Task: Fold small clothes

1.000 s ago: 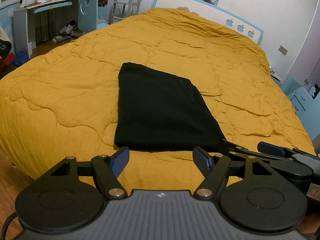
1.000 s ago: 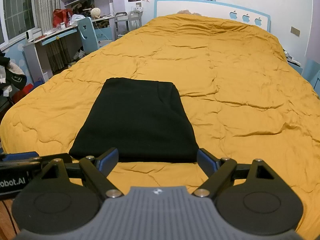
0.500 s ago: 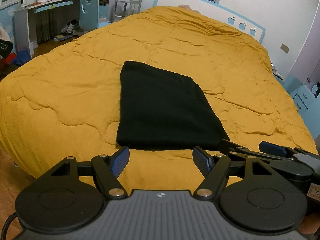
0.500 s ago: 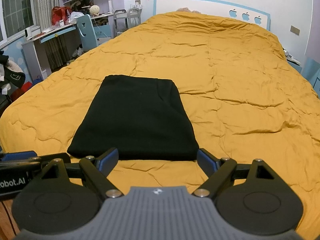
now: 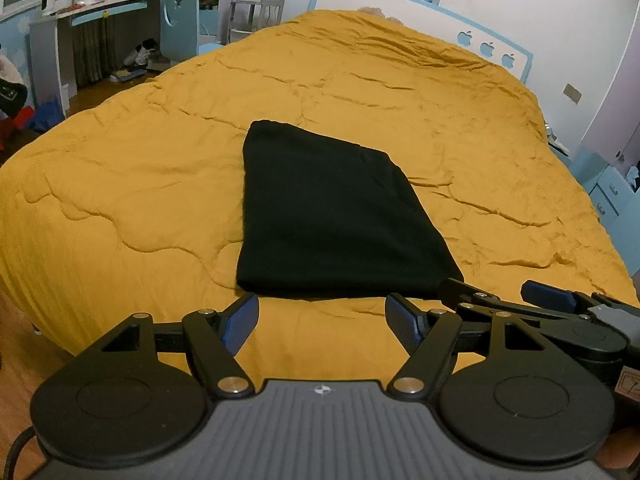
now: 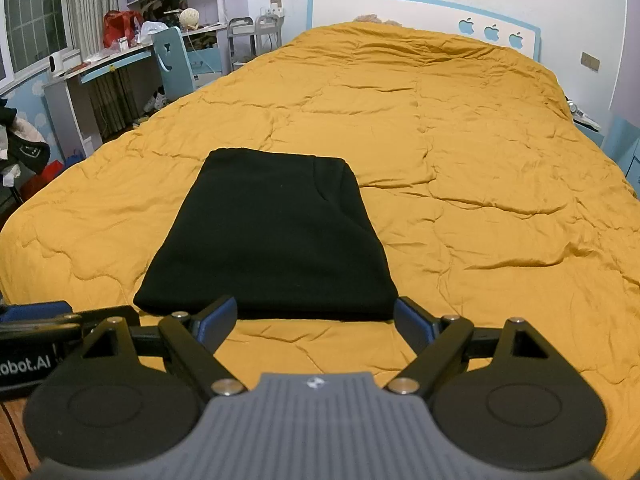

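Note:
A black garment lies folded into a flat, roughly rectangular shape on the yellow quilt of the bed. It also shows in the right wrist view. My left gripper is open and empty, just short of the garment's near edge. My right gripper is open and empty, also at the near edge, apart from the cloth. The right gripper shows at the right of the left wrist view, and the left gripper at the left edge of the right wrist view.
The quilt covers a large bed with a blue and white headboard. A desk and a blue chair stand to the left. A blue nightstand stands to the right. Wood floor lies below the bed's near edge.
Both grippers have drifted slightly, so the garment sits a little lower and nearer in both views. Both stay open and the garment has not moved.

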Motion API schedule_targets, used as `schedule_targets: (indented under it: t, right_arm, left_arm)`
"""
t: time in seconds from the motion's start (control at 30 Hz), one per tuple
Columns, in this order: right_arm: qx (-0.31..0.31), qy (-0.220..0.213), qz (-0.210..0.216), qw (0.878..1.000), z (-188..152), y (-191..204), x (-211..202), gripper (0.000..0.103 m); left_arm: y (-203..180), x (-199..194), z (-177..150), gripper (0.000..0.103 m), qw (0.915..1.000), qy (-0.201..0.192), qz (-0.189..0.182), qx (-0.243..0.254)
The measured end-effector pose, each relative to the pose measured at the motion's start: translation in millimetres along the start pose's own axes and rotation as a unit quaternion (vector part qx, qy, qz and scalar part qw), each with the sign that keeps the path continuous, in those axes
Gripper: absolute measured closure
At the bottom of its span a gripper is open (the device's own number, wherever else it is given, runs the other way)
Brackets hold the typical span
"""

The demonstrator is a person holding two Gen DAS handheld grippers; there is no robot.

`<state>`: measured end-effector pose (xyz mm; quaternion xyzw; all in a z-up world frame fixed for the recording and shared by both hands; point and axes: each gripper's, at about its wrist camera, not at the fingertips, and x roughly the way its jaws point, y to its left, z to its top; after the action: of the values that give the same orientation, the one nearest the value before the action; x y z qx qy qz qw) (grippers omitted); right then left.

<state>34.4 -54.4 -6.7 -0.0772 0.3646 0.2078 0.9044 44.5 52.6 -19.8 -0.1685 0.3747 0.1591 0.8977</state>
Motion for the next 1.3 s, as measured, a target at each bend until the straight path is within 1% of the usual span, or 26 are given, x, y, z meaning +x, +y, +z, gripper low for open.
schedule_targets:
  t: [0.27,0.9,1.1,1.3]
  right_arm:
    - [0.000,0.000,0.000,1.000,-0.9,-0.9,-1.0,0.021]
    - [-0.001,0.004,-0.004,1.000,-1.3,-2.1,0.4,0.021]
    - [-0.003,0.007,-0.007,1.000,-2.4,-2.9,2.0,0.021]
    - [-0.001,0.009,-0.006,1.000,-2.5,-3.2,3.0,0.021]
  left_arm:
    - [2.4,1.6,3.0,0.019,1.0000,0.006,-0.005,-0.006]
    - [1.9,5.1,2.5,0.018,0.9999,0.013,-0.003,-0.008]
    - [-0.4,5.5,1.8,0.018,0.9999,0.009,0.008,0.005]
    - [-1.0,5.6,1.8,0.018,0.9999,0.008,0.010,0.007]
